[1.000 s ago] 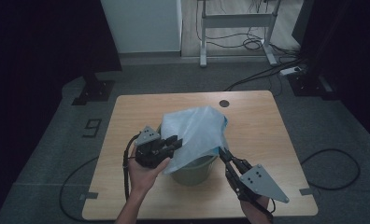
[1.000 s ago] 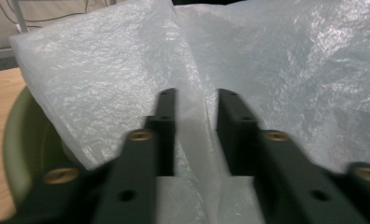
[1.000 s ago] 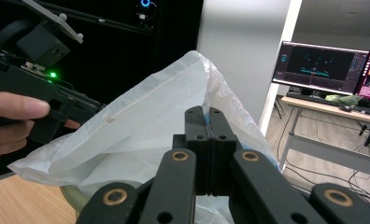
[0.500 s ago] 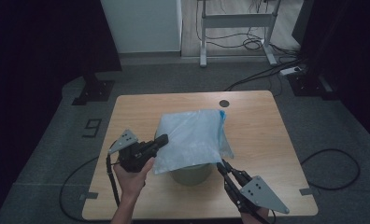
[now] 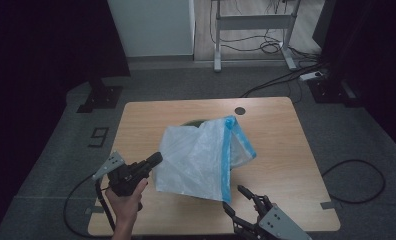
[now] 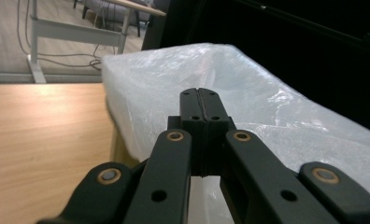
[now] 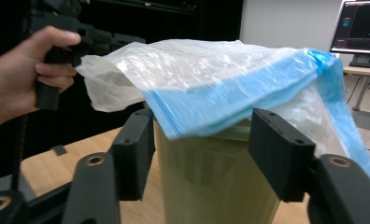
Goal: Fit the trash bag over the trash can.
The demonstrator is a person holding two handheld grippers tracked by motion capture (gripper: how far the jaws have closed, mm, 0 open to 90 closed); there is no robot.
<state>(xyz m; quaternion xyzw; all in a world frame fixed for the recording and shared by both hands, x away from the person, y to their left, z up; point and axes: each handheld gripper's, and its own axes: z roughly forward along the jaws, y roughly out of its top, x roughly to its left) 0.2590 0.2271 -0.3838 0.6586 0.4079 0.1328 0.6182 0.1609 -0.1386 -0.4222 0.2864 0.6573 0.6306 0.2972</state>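
A clear plastic bag (image 5: 206,155) with a blue zip edge lies draped over an olive-green bin (image 5: 196,122) at the middle of the wooden table (image 5: 146,120). My left gripper (image 5: 155,160) is at the bag's near-left corner, shut on it and holding it stretched out to the left. In the left gripper view the jaws (image 6: 203,102) are pressed together with the bag (image 6: 276,98) spread behind them. My right gripper (image 5: 234,198) stands open at the near edge, short of the bin (image 7: 211,182), under the bag's blue edge (image 7: 230,107). The right gripper view also shows the hand with the left gripper (image 7: 99,42).
A round cable hole (image 5: 240,110) sits near the table's far edge. Behind the table are a metal desk frame (image 5: 251,25), floor cables and a power strip (image 5: 313,76). A lit monitor (image 7: 360,25) stands far off.
My left gripper moved left and toward the near edge, drawing the bag's corner out, so the bag now spreads wider. My right gripper drew back toward the near edge.
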